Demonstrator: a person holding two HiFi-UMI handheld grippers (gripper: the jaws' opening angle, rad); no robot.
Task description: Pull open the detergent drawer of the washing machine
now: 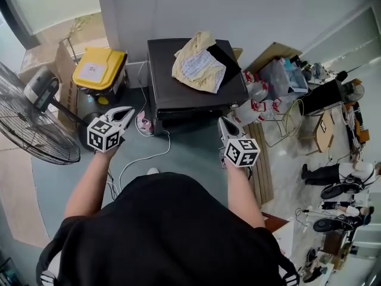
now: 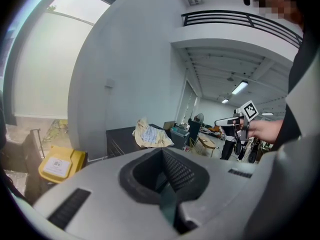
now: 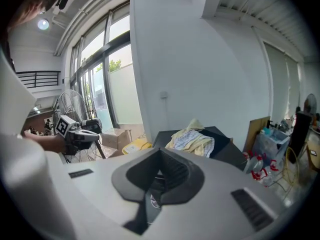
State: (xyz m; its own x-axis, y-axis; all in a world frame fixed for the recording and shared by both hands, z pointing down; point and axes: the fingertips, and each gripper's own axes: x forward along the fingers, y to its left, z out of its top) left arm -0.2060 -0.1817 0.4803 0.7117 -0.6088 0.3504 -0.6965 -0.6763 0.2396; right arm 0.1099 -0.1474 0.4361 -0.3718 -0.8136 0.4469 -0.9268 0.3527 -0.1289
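The washing machine point(image 1: 196, 97) is a black box against the wall, and a yellow and checked cloth point(image 1: 197, 64) lies on its top. Its front face is barely seen from above, and I cannot make out the detergent drawer. My left gripper point(image 1: 130, 114) hangs shut and empty off the machine's front left corner. My right gripper point(image 1: 223, 124) is shut and empty in front of its right corner. From the left gripper view the machine point(image 2: 120, 141) and cloth point(image 2: 150, 134) lie ahead, beyond the closed jaws. The right gripper view shows the machine point(image 3: 227, 151) and cloth point(image 3: 192, 140) the same way.
A large floor fan point(image 1: 30, 124) stands at the left. A yellow-lidded bin point(image 1: 100, 69) sits beside the machine's left side. Bottles and bags point(image 1: 271, 88) crowd its right side. A white cable point(image 1: 143, 157) runs over the floor in front.
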